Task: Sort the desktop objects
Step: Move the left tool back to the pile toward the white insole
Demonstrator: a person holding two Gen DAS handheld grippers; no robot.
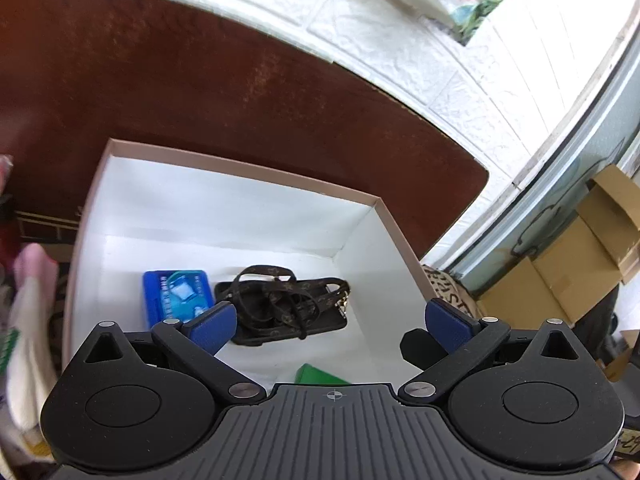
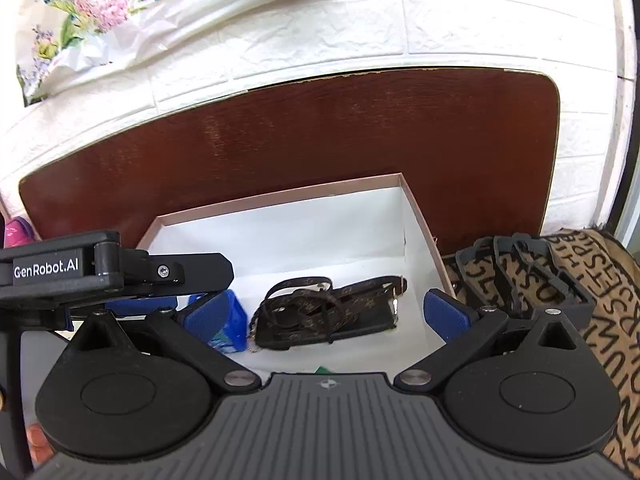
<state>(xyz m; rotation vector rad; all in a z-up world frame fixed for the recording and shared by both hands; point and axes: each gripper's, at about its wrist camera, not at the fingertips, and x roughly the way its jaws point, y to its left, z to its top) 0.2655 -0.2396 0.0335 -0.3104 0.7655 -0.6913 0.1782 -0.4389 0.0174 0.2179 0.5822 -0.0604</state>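
Observation:
A shallow pink-rimmed box with a white inside (image 1: 240,216) sits on the dark wooden table (image 1: 200,92). In it lie a blue packet (image 1: 176,292), a brown patterned phone case with a tangled strap (image 1: 288,304), and a green item (image 1: 320,374) at the near edge. My left gripper (image 1: 330,320) is open and empty, hovering over the box. My right gripper (image 2: 326,314) is open and empty, above the same box (image 2: 280,224), with the case (image 2: 328,312) between its fingers' line and the blue packet (image 2: 234,328) behind its left finger. The left gripper's body (image 2: 100,272) shows at left.
A patterned brown fabric bag (image 2: 580,280) with black straps lies right of the box. Cardboard boxes (image 1: 568,256) stand off the table at right. A white brick wall (image 2: 400,32) and floral cloth (image 2: 120,8) are behind. Pink and white cloth (image 1: 28,320) lies at left.

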